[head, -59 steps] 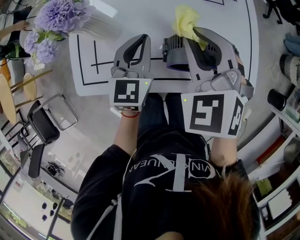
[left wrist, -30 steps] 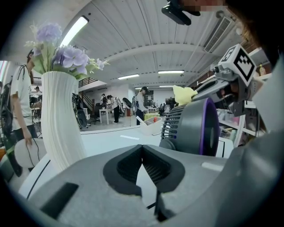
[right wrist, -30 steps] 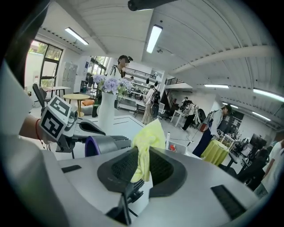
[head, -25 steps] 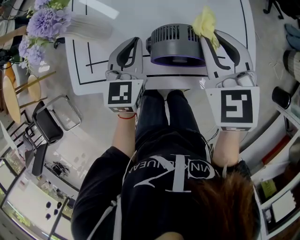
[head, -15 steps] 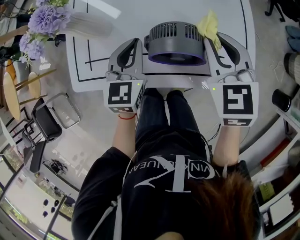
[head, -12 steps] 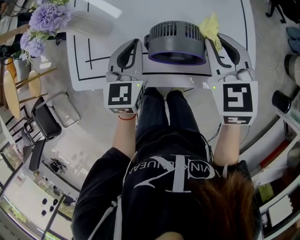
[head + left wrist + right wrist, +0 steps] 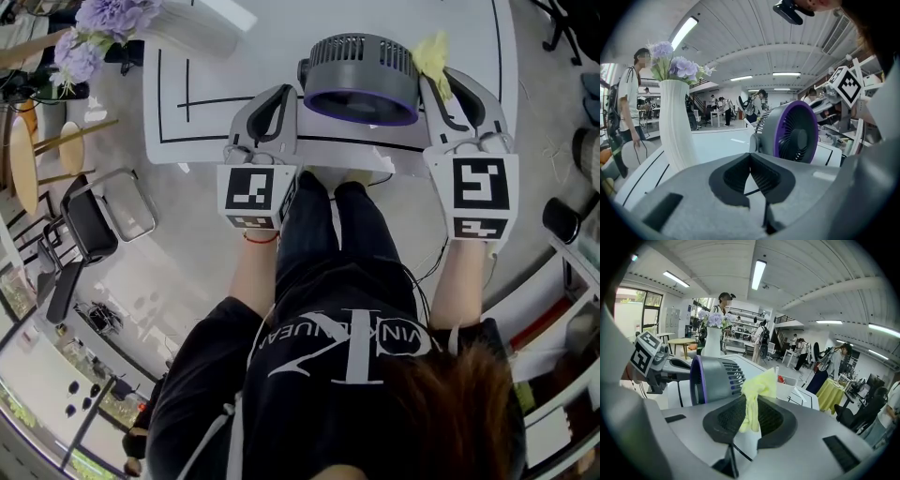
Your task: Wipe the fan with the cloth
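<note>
At the far left of the white table (image 7: 272,37) stands a tall white vase (image 7: 677,126) with purple flowers (image 7: 677,65) in it, well apart from the work.

Right of it, at the near edge of the table, is the left gripper (image 7: 281,98). Its own view shows its jaws pressed together, tip to tip, with nothing between them (image 7: 750,157). It points at the left side of the fan, just beside it. I cannot tell whether it touches the housing.

The fan (image 7: 361,75) sits upright on the table between the two grippers, close to the near edge. It is grey, with a purple ring around its front, and that front faces the person. From the left gripper view the dark blades show inside the ring (image 7: 792,136).

On the right, the right gripper (image 7: 445,84) is closed on the yellow cloth (image 7: 433,56). The pads pinch its lower part and the rest stands up crumpled past the tips (image 7: 757,394). The cloth is at the fan's far right side, by the slotted grille at the back (image 7: 715,378). It is just beside the grille, and I cannot tell whether it presses on it.
</note>
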`<state>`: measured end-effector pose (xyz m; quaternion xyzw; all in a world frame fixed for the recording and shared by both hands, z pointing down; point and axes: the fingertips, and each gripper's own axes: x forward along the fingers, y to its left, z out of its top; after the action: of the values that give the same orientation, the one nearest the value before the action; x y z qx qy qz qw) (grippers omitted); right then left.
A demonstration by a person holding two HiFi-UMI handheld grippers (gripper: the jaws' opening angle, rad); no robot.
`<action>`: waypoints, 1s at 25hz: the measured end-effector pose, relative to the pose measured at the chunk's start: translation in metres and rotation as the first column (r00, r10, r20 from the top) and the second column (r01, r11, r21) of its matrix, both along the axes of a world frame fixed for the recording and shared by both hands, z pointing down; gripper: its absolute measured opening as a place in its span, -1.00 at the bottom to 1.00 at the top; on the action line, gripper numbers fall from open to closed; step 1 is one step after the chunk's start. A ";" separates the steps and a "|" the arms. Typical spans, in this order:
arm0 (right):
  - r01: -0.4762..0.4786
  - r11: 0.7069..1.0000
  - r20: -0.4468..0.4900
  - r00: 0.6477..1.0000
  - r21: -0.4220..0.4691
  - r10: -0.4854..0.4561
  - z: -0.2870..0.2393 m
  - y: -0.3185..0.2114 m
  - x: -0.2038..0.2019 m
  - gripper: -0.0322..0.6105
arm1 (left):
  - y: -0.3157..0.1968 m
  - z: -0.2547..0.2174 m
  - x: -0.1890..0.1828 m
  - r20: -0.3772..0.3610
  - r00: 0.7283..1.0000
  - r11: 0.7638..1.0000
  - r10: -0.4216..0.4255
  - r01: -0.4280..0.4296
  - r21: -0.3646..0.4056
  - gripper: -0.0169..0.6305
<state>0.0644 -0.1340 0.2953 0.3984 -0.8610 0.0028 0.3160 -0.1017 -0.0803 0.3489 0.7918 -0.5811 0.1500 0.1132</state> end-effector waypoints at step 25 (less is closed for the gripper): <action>0.051 0.997 -0.022 0.999 0.055 -0.049 -0.001 0.006 0.001 -0.70 | 0.023 0.018 0.041 -0.153 0.987 0.996 -0.056 0.044 -0.084 -0.65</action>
<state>0.0652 -0.1275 0.2939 0.3854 -0.8671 -0.0331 0.3138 -0.0602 -0.0572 0.3670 0.7810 -0.5838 0.1084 0.1934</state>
